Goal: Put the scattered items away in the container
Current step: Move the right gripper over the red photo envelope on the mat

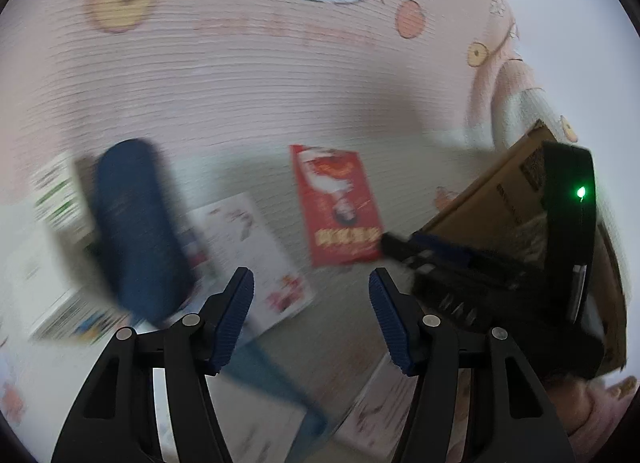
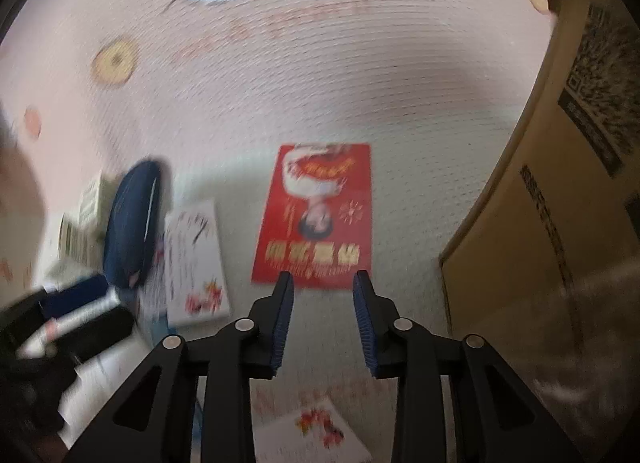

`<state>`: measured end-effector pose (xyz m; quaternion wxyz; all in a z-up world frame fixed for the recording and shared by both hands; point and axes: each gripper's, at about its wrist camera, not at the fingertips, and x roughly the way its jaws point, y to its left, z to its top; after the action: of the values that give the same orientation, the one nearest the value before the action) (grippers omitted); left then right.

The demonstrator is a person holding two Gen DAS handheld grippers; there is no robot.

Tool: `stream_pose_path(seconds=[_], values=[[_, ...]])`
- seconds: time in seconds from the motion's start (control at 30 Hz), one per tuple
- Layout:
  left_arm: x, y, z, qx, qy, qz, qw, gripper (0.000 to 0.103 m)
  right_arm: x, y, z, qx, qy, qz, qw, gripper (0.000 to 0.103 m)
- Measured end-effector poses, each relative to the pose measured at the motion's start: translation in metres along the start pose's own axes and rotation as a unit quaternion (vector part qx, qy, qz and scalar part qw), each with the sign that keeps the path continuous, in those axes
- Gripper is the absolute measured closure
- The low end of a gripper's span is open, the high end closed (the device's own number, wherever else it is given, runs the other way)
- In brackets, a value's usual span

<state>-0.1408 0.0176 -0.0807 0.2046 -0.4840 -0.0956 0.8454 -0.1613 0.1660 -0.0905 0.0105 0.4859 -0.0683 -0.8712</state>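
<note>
A pink mat (image 2: pixel 304 75) with a cartoon cat face printed on it spreads out far beyond both pairs of fingers, under everything. The cardboard box (image 2: pixel 552 223) stands to the right of the right gripper (image 2: pixel 324 319), its brown wall rising well past the fingertips; from the left gripper (image 1: pixel 312 319) it shows further off to the right, partly behind the other tool. A dark blue pouch (image 1: pixel 136 223) lies ahead and to the left of the left fingers, resting over white packets. A white packet (image 1: pixel 248 255) with small red print sits just beyond the left fingertip of that gripper. The red packet (image 2: pixel 316 215) lies flat on the mat directly ahead of the right fingers, its near edge just past their tips; it is not between them. Another white packet (image 2: pixel 316 435) lies below the right fingers. Both pairs of fingers stand apart with nothing between them, the left pair spread wider. Everything is blurred.
</note>
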Motion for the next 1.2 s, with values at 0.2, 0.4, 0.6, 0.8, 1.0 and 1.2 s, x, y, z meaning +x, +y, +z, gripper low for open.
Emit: stream_pose_path(seconds=[0.2,0.4,0.6,0.8,1.0,1.2], values=[[0.045,0.016,0.017,-0.05,0.03,-0.013,0.9982,0.06,0.02,0.001,0.006,0.01,-0.014,-0.015,1.0,0.056],[0.059,0.033,0.008,-0.072,0.041,-0.048,0.9954,0.06,0.043,-0.001,0.002,0.02,-0.016,-0.028,0.999,0.053],[0.074,0.032,0.02,-0.071,0.043,-0.06,0.9947,0.063,0.052,0.0,0.001,0.049,-0.037,-0.035,0.998,0.049],[0.095,0.03,0.031,-0.057,0.067,-0.081,0.9928,0.063,0.051,0.015,-0.006,0.027,-0.075,-0.105,0.991,0.052],[0.099,0.039,0.036,-0.083,0.061,-0.104,0.9892,0.064,0.059,0.014,-0.001,0.033,-0.069,-0.09,0.993,0.05],[0.094,0.042,0.028,-0.09,0.057,-0.092,0.9901,0.07,0.06,0.018,-0.003,-0.001,-0.045,-0.007,0.999,0.048]])
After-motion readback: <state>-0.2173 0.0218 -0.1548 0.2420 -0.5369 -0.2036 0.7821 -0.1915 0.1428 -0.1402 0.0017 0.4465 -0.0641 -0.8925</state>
